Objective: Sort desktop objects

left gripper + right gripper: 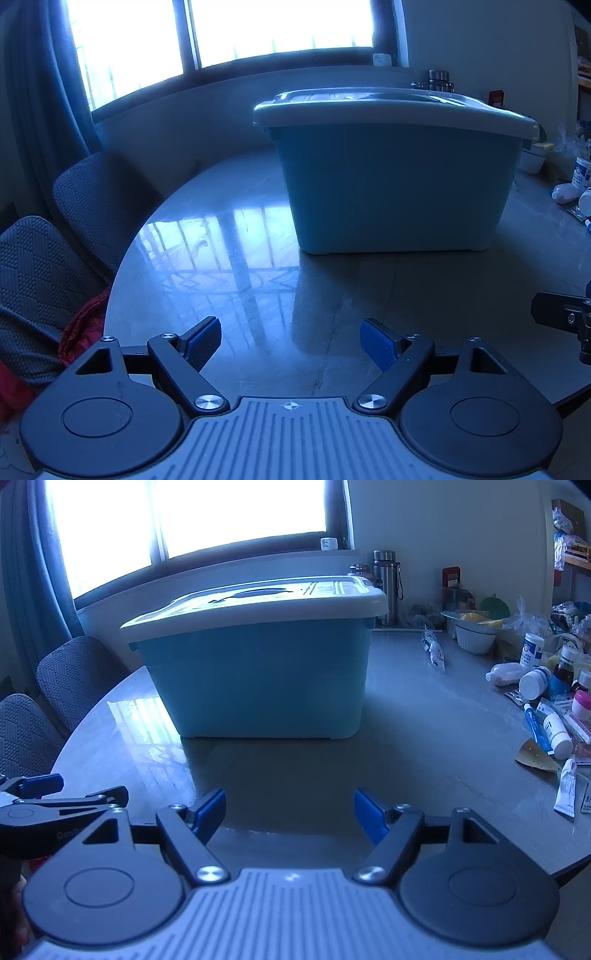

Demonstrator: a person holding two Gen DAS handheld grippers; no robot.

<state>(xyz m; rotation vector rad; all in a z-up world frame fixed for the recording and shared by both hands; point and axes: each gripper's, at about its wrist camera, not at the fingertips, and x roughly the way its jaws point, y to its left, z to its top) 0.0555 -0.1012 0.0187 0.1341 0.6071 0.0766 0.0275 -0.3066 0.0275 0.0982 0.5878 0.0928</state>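
Jaws of both grippers gape empty before the lidded, upright bin [255,679], broadside on.

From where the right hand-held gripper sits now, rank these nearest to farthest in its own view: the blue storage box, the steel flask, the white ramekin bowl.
1. Blue storage box: straight ahead of the right hand-held gripper, lid on.
2. White ramekin bowl: right, beyond the box's front.
3. Steel flask: behind the box, by the wall.

closed lid [258,602] hides the bin's [258,679] contents.
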